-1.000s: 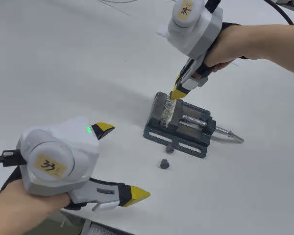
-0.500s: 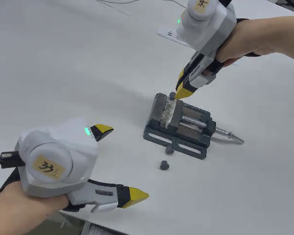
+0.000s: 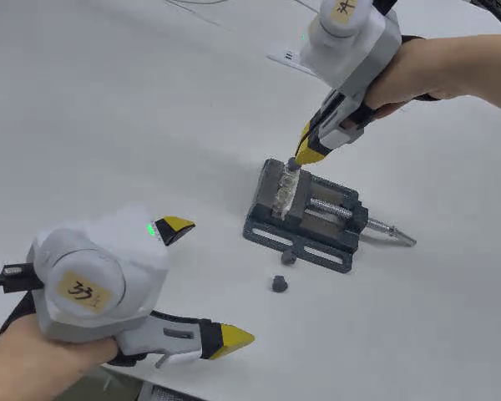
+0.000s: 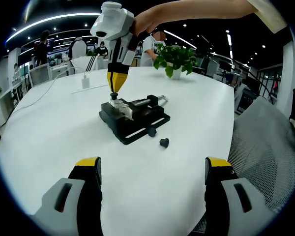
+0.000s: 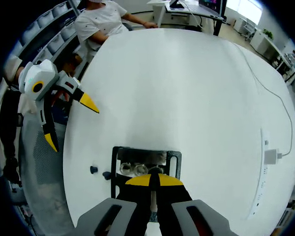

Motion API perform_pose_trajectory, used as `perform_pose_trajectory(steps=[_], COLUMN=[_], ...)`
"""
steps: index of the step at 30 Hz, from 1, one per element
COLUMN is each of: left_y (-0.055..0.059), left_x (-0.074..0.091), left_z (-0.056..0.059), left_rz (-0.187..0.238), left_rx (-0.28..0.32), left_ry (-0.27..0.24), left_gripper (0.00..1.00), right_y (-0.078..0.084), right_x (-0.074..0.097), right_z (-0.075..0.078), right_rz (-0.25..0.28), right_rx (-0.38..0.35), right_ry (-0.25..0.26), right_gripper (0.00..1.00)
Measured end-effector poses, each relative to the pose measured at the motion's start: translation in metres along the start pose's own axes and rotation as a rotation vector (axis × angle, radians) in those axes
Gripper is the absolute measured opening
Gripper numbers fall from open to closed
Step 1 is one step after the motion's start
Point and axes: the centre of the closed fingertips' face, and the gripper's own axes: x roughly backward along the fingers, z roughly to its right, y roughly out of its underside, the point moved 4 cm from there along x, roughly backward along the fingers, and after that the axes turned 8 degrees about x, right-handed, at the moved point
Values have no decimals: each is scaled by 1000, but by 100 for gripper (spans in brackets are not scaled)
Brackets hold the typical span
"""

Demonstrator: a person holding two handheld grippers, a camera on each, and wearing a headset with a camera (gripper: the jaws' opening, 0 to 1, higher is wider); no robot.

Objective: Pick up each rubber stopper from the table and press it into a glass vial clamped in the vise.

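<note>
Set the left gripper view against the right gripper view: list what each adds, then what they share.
Left gripper view adds: a potted plant, a mesh chair, and the right hand-held gripper seen from the side, closed tips above the vise. Right gripper view adds: the left hand-held gripper, jaws open, and shelving. Shared: the white table, the vise, two loose rubber stoppers and a white plug with cable.

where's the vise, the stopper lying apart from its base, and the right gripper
vise (image 3: 321, 253): head view, front rail of its base.
loose stopper (image 3: 279, 284): head view, its top face.
right gripper (image 3: 301, 157): head view, between its yellow fingertips.
</note>
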Motion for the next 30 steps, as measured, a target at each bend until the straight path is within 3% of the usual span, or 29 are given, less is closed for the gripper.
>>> perform_pose_trajectory(steps=[9, 18, 21, 22, 30], left_y=[6, 8, 7, 7, 7], left_x=[-1, -6, -8, -9, -13], left_z=[-1, -1, -2, -2, -5], left_rz=[-12, -17, -18, -20, -25], left_rx=[11, 29, 30, 32, 41], left_ry=[3, 9, 13, 14, 18], left_gripper=[85, 84, 84, 83, 83], right_y=[-2, -2, 0, 0, 2], right_x=[-2, -3, -3, -3, -3], right_z=[-2, -6, -1, -1, 3], right_rz=[-4, -35, -35, -30, -41], right_rx=[-3, 21, 1, -69, -75], right_ry=[-5, 30, 19, 7, -15], right_gripper=[1, 1, 0, 0, 0])
